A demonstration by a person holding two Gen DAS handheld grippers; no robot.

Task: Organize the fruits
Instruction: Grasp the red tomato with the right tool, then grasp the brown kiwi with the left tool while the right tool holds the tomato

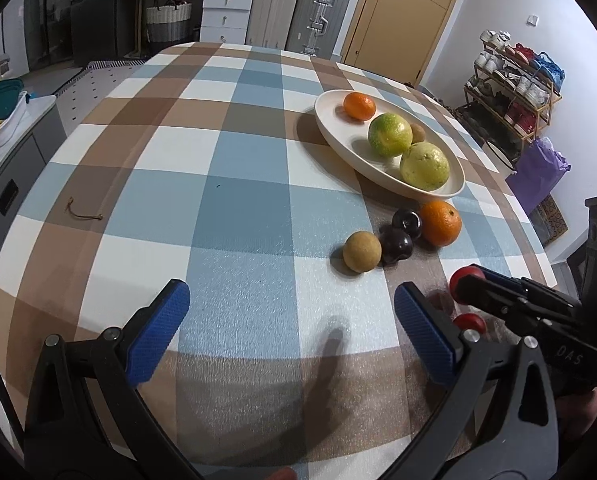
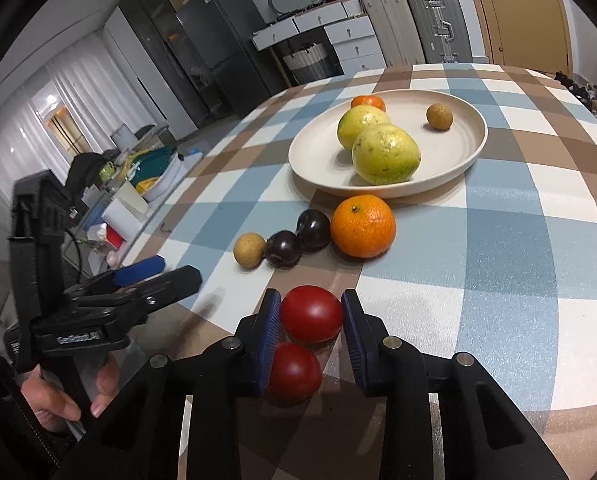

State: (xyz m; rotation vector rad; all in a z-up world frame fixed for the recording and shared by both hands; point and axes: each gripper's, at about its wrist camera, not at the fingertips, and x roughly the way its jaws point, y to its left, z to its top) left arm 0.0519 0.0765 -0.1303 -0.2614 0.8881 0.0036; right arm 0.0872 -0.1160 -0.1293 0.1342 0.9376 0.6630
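Observation:
A cream plate (image 1: 330, 130) (image 2: 470, 148) holds a small orange (image 1: 359, 105), two yellow-green citrus fruits (image 1: 390, 135) (image 2: 385, 154) and a small brown fruit (image 2: 439, 117). On the checked cloth before it lie an orange (image 1: 440, 223) (image 2: 363, 226), two dark plums (image 1: 396, 245) (image 2: 313, 229) and a tan round fruit (image 1: 361, 251) (image 2: 249, 250). My right gripper (image 2: 311, 314) is shut on a red tomato (image 2: 311, 313); a second red tomato (image 2: 294, 372) lies beside it. My left gripper (image 1: 290, 300) is open and empty above the cloth.
The table edge runs close on the right in the left wrist view. A shoe rack (image 1: 510, 92) and a purple bag (image 1: 538, 172) stand beyond it. A counter with tubs (image 1: 2, 120) is at the left. A short cord (image 1: 83, 213) lies on the cloth.

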